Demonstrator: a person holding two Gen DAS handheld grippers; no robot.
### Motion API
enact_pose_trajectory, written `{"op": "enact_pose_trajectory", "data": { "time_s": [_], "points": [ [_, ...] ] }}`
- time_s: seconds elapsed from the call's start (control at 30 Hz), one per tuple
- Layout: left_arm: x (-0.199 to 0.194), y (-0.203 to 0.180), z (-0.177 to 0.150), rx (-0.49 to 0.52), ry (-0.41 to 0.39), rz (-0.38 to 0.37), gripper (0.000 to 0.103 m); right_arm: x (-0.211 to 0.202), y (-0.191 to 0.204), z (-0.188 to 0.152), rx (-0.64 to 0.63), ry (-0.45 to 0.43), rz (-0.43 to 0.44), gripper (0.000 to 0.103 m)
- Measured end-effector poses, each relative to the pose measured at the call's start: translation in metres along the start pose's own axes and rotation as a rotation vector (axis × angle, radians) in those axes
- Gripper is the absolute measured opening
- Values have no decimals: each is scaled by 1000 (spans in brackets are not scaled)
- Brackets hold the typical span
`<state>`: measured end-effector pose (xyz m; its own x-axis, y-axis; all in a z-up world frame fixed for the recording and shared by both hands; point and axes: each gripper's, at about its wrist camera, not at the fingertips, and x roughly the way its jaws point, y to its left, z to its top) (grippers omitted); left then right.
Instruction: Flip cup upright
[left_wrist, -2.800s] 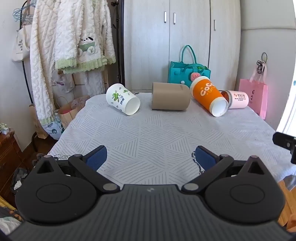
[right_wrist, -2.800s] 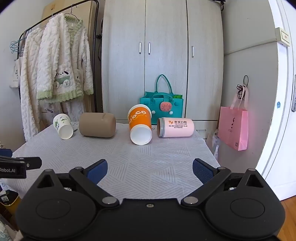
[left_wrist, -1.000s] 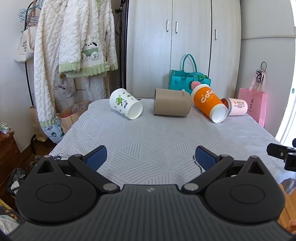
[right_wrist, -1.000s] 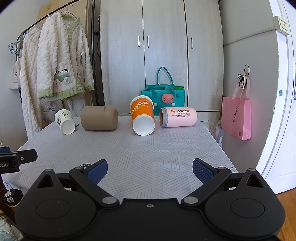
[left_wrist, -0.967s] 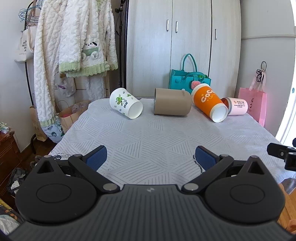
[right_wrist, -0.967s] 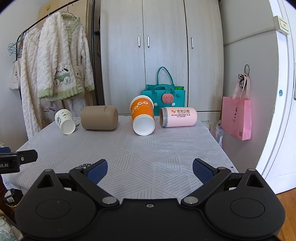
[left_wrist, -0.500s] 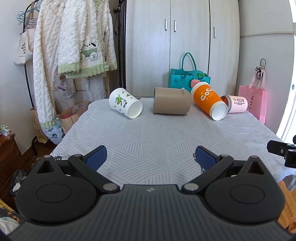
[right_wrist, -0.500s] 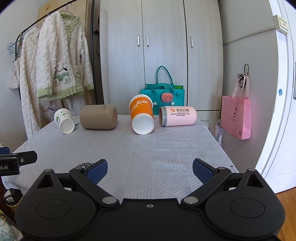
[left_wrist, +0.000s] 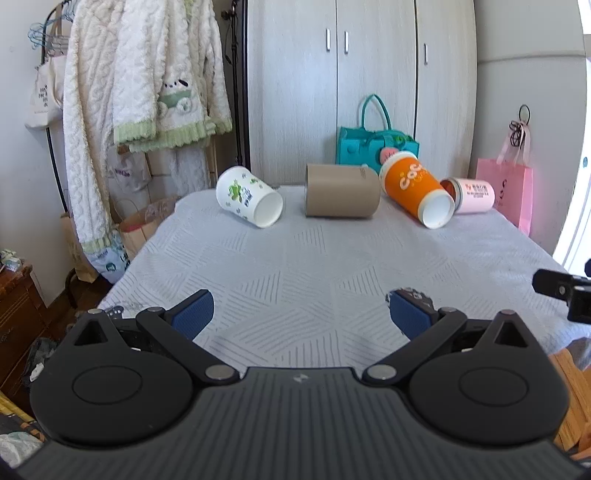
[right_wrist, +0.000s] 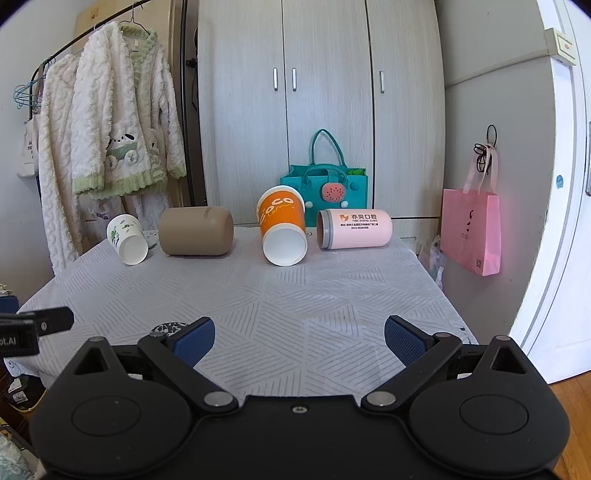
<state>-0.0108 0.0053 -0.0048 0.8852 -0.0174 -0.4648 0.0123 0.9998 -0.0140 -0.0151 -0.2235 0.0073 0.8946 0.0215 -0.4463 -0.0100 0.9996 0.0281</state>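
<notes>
1. Left wrist view: the left gripper (left_wrist: 299, 310) hangs over the near edge of the table (left_wrist: 314, 266), jaws spread wide and empty; the right gripper (right_wrist: 299, 338) is likewise released, grasping nothing.
2. Four cups lie on their sides in a row at the far edge, well apart from both grippers: a white cup with green print (left_wrist: 248, 195) at far left, a tan cup (left_wrist: 341, 195), an orange cup (left_wrist: 415, 194) and a pink cup (left_wrist: 471, 195) at far right.
3. Risk: the task names one cup, and nothing here shows which; a reach could settle on the wrong one.
4. Risk: a cup on its side probably rolls if a fingertip nudges it first, and the far edge is just behind the row.
5. Risk: the orange cup sits just beside the tan and pink cups, so wide jaws may knock a neighbour.
6. Risk: paper walls likely buckle under a hard squeeze, and the cloth may bunch under a dragged rim.
</notes>
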Motion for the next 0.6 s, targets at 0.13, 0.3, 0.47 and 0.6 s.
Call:
{"op": "enact_pose_trajectory", "data": {
  "time_s": [0.13, 0.3, 0.47, 0.6],
  "points": [
    [1, -2, 6, -9, 29, -9, 103, 1, -2, 5, -6, -4, 5, 100],
    [1, -13, 27, 53, 52, -49, 103, -7, -10, 18, -48, -22, 61, 100],
    [8, -33, 61, 128, 58, -108, 103, -20, -23, 42, -190, -62, 134, 100],
    [11, -53, 85, 171, 36, -179, 103, -22, -36, 58, -252, -72, 168, 100]
  ]
}}
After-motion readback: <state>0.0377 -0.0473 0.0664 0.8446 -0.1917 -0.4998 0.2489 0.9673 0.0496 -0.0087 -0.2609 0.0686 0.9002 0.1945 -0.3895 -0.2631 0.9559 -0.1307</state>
